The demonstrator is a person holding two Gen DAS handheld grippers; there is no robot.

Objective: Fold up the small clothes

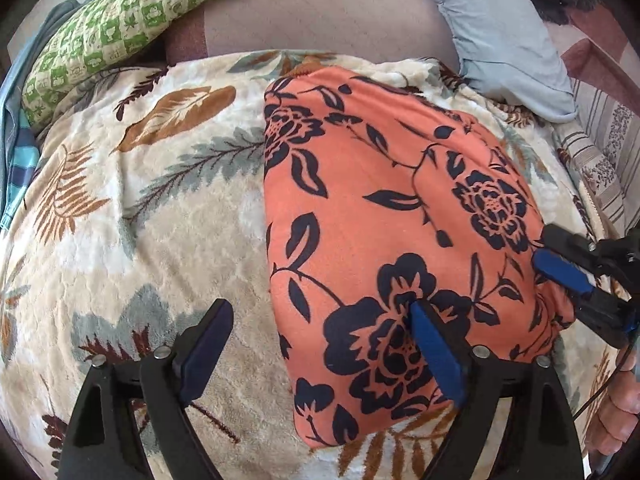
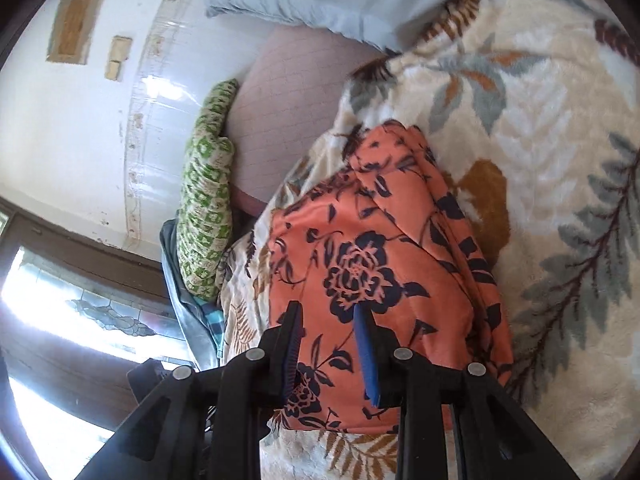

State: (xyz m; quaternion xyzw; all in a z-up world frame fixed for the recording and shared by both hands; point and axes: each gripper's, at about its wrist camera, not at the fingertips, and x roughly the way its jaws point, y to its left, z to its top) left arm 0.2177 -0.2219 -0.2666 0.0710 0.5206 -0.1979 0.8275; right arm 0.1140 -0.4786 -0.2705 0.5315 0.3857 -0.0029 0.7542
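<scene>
An orange garment with dark blue flowers (image 1: 384,208) lies folded on a cream blanket with a leaf print (image 1: 152,208). My left gripper (image 1: 320,316) stands wide open just above its near left edge. One of its fingers is over the blanket and the other over the garment, and nothing is pinched. At the garment's right edge my right gripper (image 1: 560,292) is shut on a bunched fold of the cloth. In the right wrist view the same garment (image 2: 360,248) runs between the narrow-set pads of the right gripper (image 2: 328,316).
A green patterned cushion (image 1: 120,28) and a light blue pillow (image 1: 500,40) lie beyond the blanket. Blue striped cloth (image 1: 16,168) hangs at the left edge. A person's hand (image 1: 616,412) shows at the lower right. A white wall (image 2: 80,128) and a window (image 2: 60,304) stand past the bed.
</scene>
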